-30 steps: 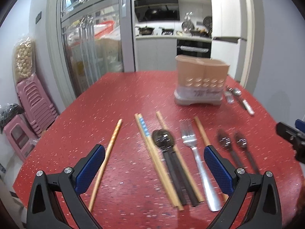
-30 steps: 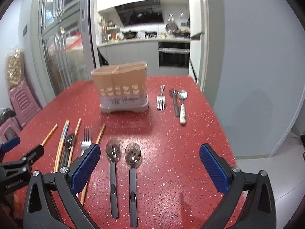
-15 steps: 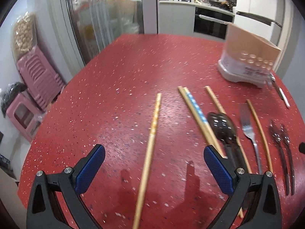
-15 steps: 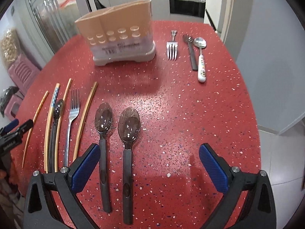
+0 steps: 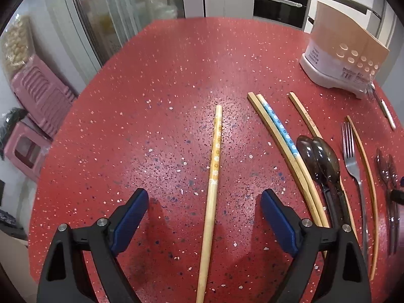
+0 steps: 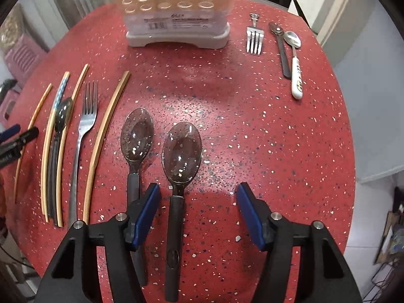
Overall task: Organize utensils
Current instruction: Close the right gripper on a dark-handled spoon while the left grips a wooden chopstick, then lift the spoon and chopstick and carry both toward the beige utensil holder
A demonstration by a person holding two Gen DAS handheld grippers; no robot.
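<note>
My left gripper (image 5: 204,202) hangs open over a single wooden chopstick (image 5: 212,181) with a yellow pattern; the stick lies on the red table (image 5: 176,75) between the blue pads, untouched. To its right lie more chopsticks (image 5: 280,141), dark spoons (image 5: 320,161) and a fork (image 5: 353,166). My right gripper (image 6: 198,195) points down at two dark clear-bowled spoons; its jaws are closing around the handle of the right spoon (image 6: 180,151), and the pads do not touch it. The left spoon (image 6: 137,136) runs under the left pad. The beige utensil holder (image 6: 176,12) stands at the back.
Beside the holder lie a small fork (image 6: 255,39), a dark spoon (image 6: 281,48) and a white-handled spoon (image 6: 295,60). Pink stools (image 5: 38,96) stand off the table's left edge. The table's right edge drops to a tiled floor (image 6: 366,202). The left gripper's tip (image 6: 22,136) shows at the right wrist view's left.
Both grippers tilted down and sank toward the table. The left one centred over the single chopstick. The right one's jaws narrowed around the right dark spoon's handle.
</note>
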